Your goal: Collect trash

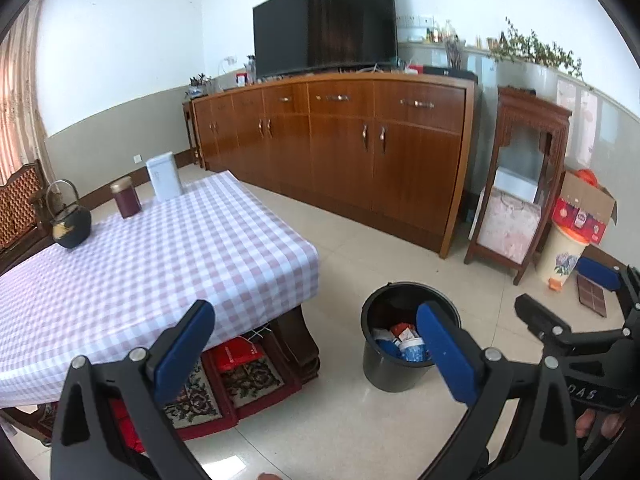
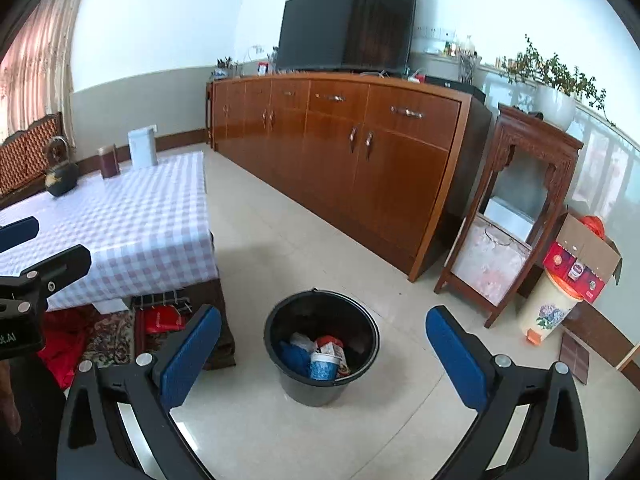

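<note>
A black bucket (image 1: 384, 364) (image 2: 320, 388) stands on the tiled floor beside the low table. Inside it lie a blue-and-white cup (image 2: 323, 365), a red-and-white wrapper (image 2: 332, 346) and a blue crumpled piece (image 2: 294, 356). My left gripper (image 1: 320, 344) hangs open above the floor between table and bucket, nothing between its blue pads. My right gripper (image 2: 324, 350) is open too, held above the bucket with nothing in it. In the left wrist view the right gripper (image 1: 568, 300) shows at the right edge; in the right wrist view the left gripper (image 2: 44, 244) shows at the left edge.
The low table (image 1: 140, 264) wears a pink checked cloth and carries a black kettle (image 1: 71, 224), a dark jar (image 1: 126, 198) and a white box (image 1: 164, 176). A long wooden sideboard (image 1: 340, 148) with a TV lines the wall. A carved stand (image 1: 520, 184), a flowered bin (image 1: 564, 256) and a cardboard box (image 1: 584, 208) crowd the right.
</note>
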